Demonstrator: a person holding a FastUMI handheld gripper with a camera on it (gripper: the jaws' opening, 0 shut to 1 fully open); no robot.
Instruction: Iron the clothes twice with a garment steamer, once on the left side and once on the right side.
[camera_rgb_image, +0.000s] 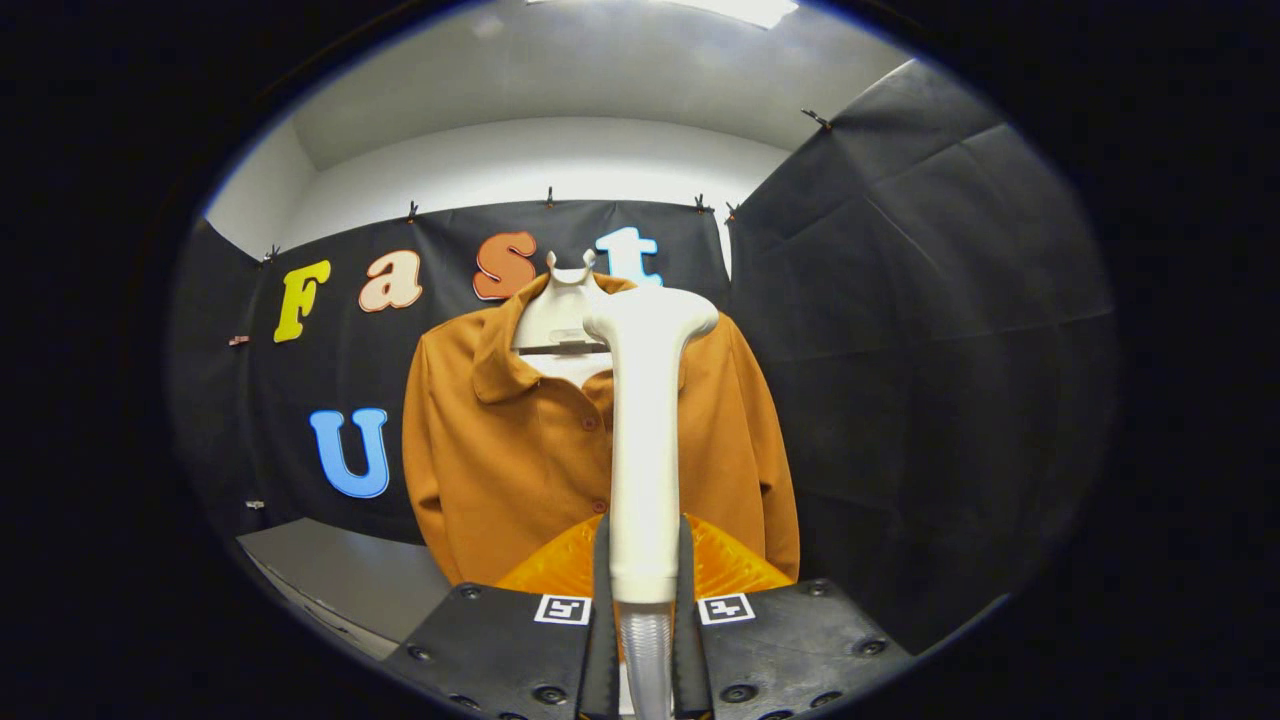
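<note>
As jaws clamp steamer (645, 440), orange shirt (520, 450) beyond

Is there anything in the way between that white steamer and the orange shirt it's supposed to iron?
Nothing visible. The gripper is shut on the steamer, held upright, its head up by the collar of the orange shirt on its hanger. No object shows between them.

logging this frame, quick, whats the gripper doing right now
gripper: shut on the garment steamer, both fingers pressing its handle, head upright in front of the orange shirt.

No readable text besides two square coded markers (562, 608) on the claw (645, 600).
</note>
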